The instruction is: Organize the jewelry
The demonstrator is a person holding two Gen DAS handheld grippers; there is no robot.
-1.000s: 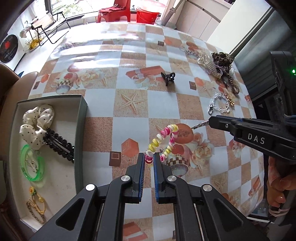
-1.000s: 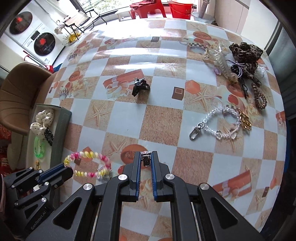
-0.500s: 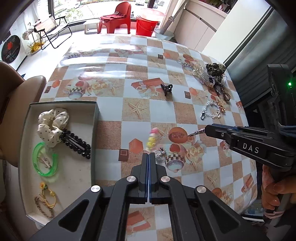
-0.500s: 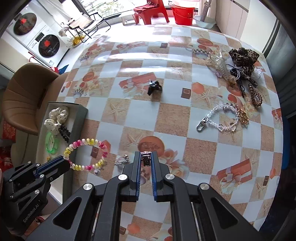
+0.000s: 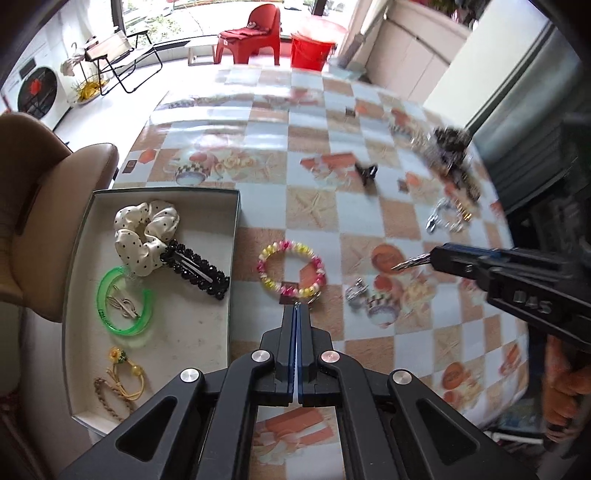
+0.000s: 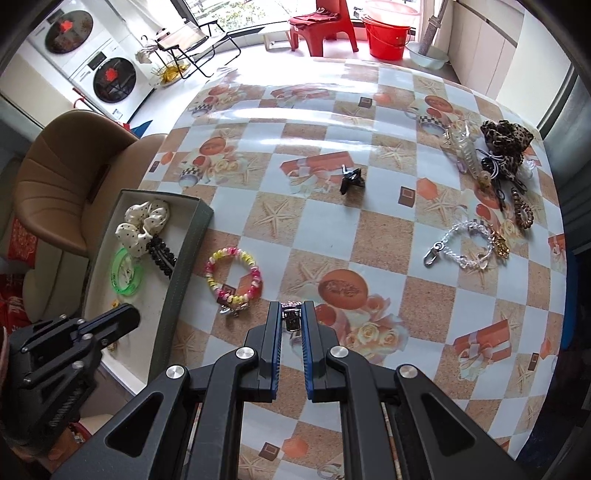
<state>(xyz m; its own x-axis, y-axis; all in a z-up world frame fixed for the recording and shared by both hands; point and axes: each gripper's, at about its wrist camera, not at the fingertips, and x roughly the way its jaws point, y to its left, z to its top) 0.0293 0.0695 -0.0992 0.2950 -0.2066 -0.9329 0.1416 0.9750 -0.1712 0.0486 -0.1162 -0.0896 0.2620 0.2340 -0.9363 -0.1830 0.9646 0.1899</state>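
Both tongs are sitting higher over the table than a second ago. The beaded bracelet, which was between the left jaws then and dangling from them half a second ago, is now lying on the cloth.

The left tongs are pressing fully shut with nothing showing between the pads. The bracelet is resting just beyond their tips, close beside the wall of the tray on their left. The right tongs are pinching a small silver charm at the very ends of narrow jaws.

Judging from this, the bracelet is staying outside the tray and is needing a fresh grip. Closing again on a round bead is risking another slip, and the glossy cloth is likely letting it skate away. The charm, held only at the tips, could drop if the hand is jolted.

The table is wearing a shiny checked oilcloth with starfish and gift prints. Beyond the right tongs a black claw clip, a clear bead chain and a heap of hair ties are waiting. Farther off, a brown chair, washing machines, a red chair and a red bucket are standing.
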